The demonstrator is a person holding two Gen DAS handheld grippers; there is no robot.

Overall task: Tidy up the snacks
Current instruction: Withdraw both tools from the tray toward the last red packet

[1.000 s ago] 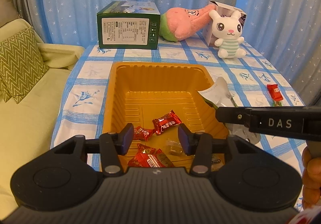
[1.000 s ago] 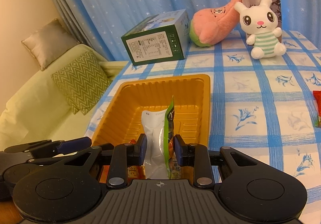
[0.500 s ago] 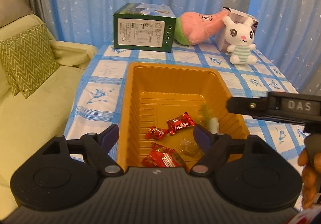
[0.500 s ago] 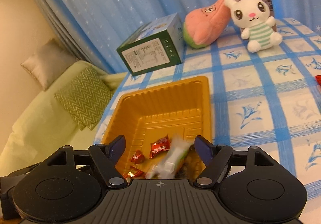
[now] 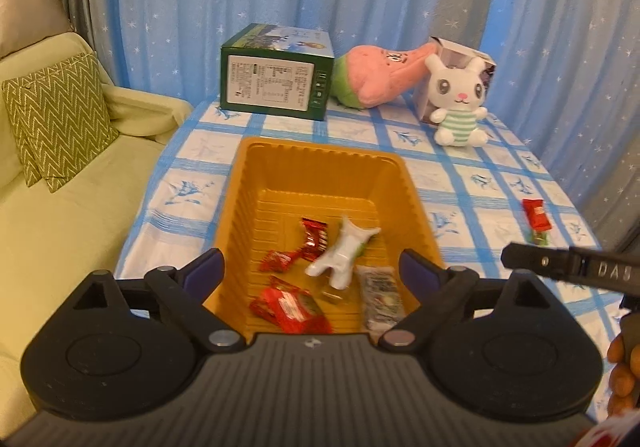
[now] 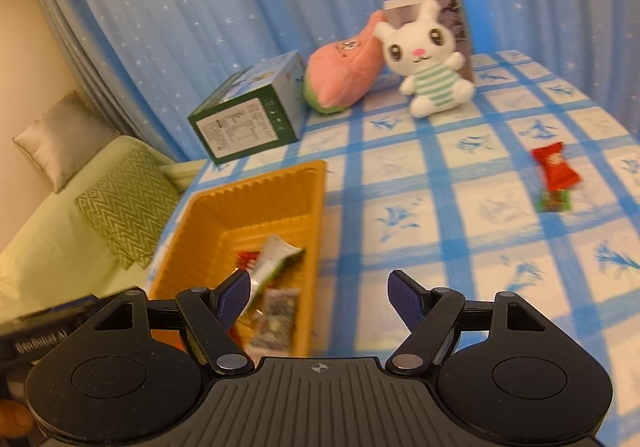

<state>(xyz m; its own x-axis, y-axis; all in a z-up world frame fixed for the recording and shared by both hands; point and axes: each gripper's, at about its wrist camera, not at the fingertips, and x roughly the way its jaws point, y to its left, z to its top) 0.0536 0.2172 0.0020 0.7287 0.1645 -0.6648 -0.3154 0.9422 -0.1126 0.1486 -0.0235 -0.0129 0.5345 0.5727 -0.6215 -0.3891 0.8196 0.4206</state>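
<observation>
An orange tray sits on the checked tablecloth and holds several snacks: red candies, a white and green packet and a grey packet. My left gripper is open and empty above the tray's near end. My right gripper is open and empty, just right of the tray, with the white packet lying in the tray. A red candy and a small green snack lie on the cloth at the right, also in the left wrist view.
A green box, a pink plush and a white rabbit plush before a small carton stand at the table's far edge. A green sofa with a zigzag cushion is left of the table. Blue curtains hang behind.
My right gripper opened and dropped the white and green packet into the tray, then swung right. My left gripper opened wide and rose a little.
</observation>
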